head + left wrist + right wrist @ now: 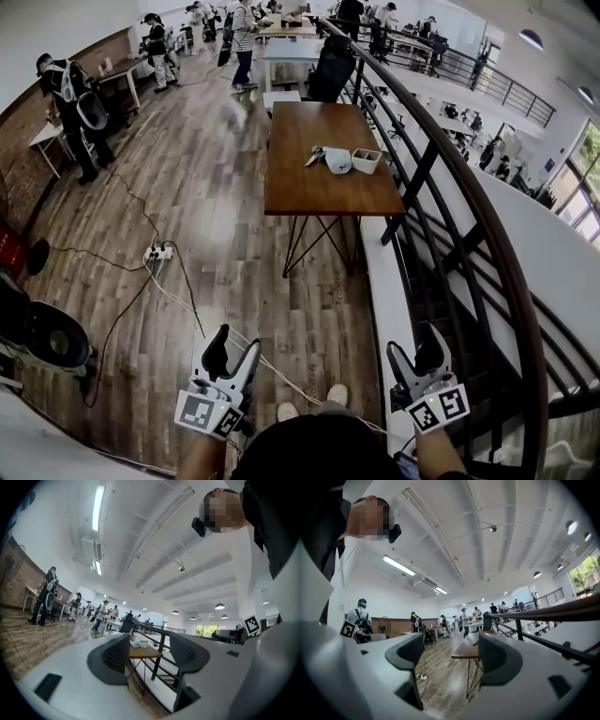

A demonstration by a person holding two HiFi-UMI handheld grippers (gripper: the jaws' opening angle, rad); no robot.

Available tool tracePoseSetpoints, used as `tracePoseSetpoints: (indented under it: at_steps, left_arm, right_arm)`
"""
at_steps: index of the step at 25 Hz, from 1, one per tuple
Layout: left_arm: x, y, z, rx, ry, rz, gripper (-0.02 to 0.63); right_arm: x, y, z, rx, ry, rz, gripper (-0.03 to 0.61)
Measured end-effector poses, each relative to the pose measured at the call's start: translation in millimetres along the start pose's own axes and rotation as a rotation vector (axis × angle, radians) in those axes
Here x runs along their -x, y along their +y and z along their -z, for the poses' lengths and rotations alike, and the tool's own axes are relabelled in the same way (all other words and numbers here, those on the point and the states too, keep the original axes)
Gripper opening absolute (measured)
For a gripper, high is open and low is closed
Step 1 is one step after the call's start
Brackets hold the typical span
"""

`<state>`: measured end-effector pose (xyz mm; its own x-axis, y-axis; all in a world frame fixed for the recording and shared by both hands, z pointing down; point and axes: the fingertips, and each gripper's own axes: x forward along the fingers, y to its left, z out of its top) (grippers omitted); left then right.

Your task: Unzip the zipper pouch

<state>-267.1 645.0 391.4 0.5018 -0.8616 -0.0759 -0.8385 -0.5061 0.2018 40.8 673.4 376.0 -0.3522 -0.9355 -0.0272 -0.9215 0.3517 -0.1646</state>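
A small pale pouch lies on a brown wooden table a few steps ahead, beside a white box and a dark item. My left gripper and right gripper are held low in front of the person, far from the table. Both are open with nothing between the jaws. In the left gripper view the left gripper frames the distant table. The right gripper in its own view also looks toward the table.
A black railing runs along the right, past the table. A power strip with cables lies on the wood floor at left. A black device stands at the near left. People and more tables are at the far end.
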Motion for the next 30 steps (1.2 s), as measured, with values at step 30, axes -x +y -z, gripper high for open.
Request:
tracePoseSetpoints:
  at_steps: [30]
  left_arm:
    - [-242, 12, -8, -0.047, -0.033, -0.179, 0.256]
  right_arm:
    - [-192, -186, -24, 0.012, -0.031, -0.096, 0.230]
